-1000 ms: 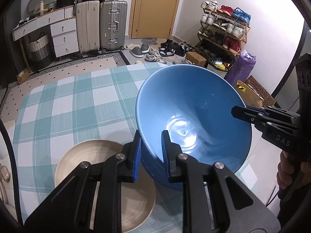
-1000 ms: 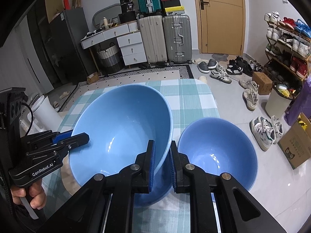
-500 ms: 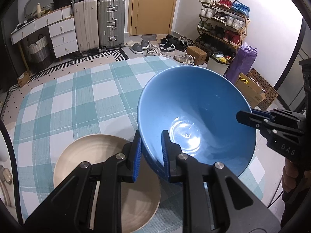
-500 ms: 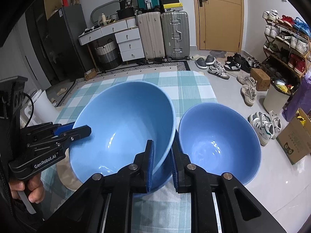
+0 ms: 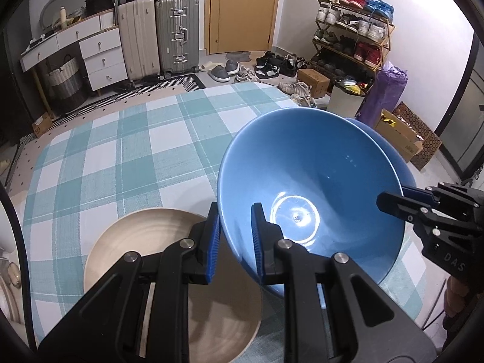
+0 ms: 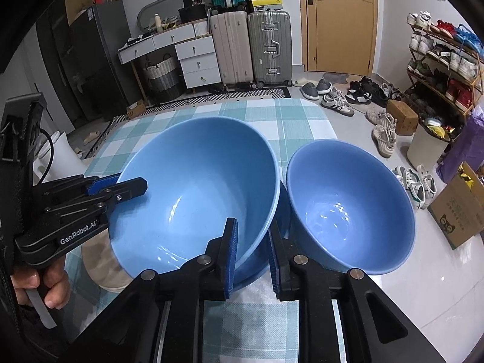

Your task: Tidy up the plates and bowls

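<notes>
A large blue bowl [image 5: 311, 193] [image 6: 196, 193] is held over the table, tilted, gripped on opposite rims by both grippers. My left gripper [image 5: 234, 236] is shut on its near rim; it also shows in the right wrist view [image 6: 121, 187]. My right gripper [image 6: 252, 254] is shut on the opposite rim; it also shows in the left wrist view [image 5: 396, 196]. A smaller blue bowl [image 6: 348, 208] sits just right of it, partly hidden in the left wrist view [image 5: 393, 157]. A beige plate [image 5: 151, 242] lies on the cloth, left of and partly under the large bowl.
The table has a teal checked cloth [image 5: 121, 157]. Its right edge drops to a floor with shoes [image 6: 384, 133], a cardboard box [image 6: 459, 208] and a shoe rack [image 5: 354, 39]. Suitcases [image 6: 251, 48] and drawers [image 6: 196, 57] stand at the back wall.
The large blue bowl has moved a little to the right and back with both grippers still on it, uncovering more of the beige plate. The small bowl has not moved.
</notes>
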Demonstrator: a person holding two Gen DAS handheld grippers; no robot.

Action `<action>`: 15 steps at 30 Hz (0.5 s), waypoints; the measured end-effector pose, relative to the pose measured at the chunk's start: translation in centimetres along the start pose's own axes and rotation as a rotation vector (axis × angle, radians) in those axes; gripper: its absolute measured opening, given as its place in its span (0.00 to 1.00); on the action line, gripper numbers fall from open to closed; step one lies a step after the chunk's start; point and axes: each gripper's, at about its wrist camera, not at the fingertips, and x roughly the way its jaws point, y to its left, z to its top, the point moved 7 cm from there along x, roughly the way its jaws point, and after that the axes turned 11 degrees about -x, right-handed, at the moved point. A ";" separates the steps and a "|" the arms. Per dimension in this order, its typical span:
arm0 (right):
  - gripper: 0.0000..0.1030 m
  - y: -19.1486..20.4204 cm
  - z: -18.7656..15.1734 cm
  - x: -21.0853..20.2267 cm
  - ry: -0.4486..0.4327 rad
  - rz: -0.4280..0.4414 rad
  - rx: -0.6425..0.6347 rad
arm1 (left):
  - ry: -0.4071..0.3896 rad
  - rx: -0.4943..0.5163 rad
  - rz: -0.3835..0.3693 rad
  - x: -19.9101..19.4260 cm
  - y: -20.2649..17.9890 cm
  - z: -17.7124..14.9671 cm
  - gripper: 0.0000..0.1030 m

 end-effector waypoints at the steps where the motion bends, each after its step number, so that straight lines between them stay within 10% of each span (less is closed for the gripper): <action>1: 0.19 0.0 -0.1 0.2 0.004 -0.004 0.001 | -0.002 0.003 0.005 0.2 0.0 0.0 0.15; 15: 0.20 0.4 -1.2 1.7 0.051 -0.012 0.004 | 0.000 0.054 0.055 3.3 -0.2 -0.2 0.15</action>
